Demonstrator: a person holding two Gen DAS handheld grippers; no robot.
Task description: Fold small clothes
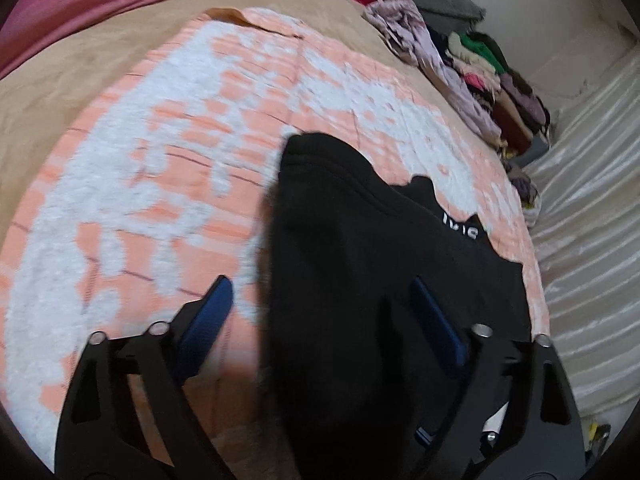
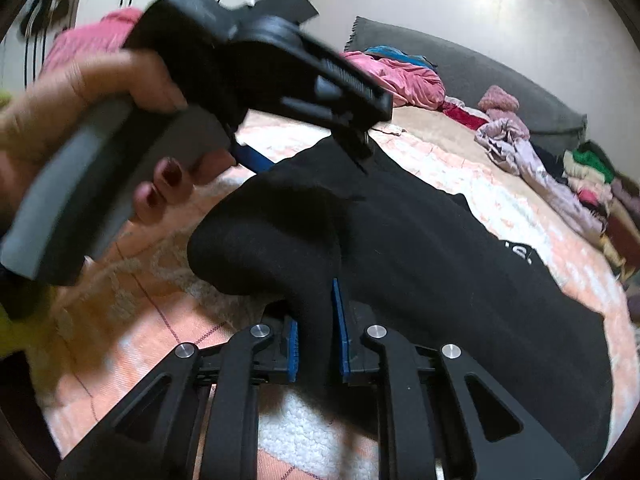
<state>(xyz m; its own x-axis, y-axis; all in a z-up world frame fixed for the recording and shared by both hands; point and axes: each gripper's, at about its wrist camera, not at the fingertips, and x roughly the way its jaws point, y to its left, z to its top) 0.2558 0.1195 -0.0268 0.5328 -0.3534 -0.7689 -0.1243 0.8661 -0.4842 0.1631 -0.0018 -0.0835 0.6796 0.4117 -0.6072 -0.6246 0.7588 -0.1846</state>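
A black garment with small white lettering lies spread on an orange and white blanket. My left gripper hovers over the garment's near left edge, blue fingers wide apart and open, one over the blanket and one over the black cloth. In the right wrist view my right gripper is shut on a raised fold of the black garment. A hand holds the left tool above the far edge of the garment, and one blue finger shows below it.
A heap of mixed clothes runs along the bed's far right side. Pink fabric lies at the back, against a grey pillow. A white satin sheet borders the blanket on the right.
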